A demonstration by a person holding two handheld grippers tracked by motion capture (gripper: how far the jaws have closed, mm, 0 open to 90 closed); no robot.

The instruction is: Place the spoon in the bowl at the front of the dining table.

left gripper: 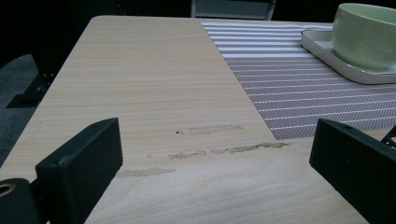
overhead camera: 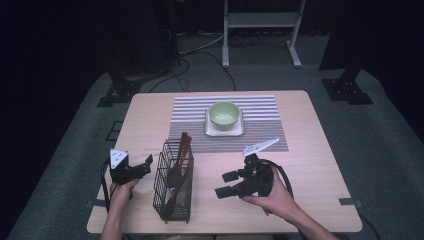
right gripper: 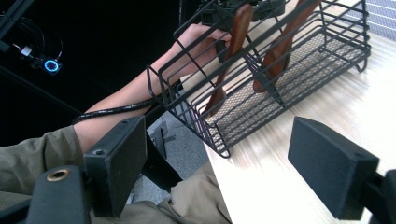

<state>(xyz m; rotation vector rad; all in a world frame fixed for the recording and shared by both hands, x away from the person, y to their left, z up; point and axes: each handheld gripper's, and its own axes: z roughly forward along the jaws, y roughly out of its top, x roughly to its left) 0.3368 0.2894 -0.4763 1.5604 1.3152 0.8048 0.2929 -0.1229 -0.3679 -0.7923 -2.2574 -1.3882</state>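
1. Our left claw (overhead camera: 141, 165) is spread and holds nothing; the wire basket (overhead camera: 173, 197) stands just to its right on the bench (overhead camera: 310, 165).
2. The wooden utensils (overhead camera: 180, 160) lean in the basket, long axis pointing away from us; their lower ends are hard to make out behind the mesh.
3. Our right claw (overhead camera: 229, 183) is also spread and empty, and the basket lies to its left, farther than from the left claw.

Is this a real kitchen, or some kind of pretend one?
Probably a pretend one, a test room set up like a dinner table. The wooden table has a striped placemat, a green bowl and a wire basket of wooden utensils, but cables and metal stands sit on the dark carpet around it.
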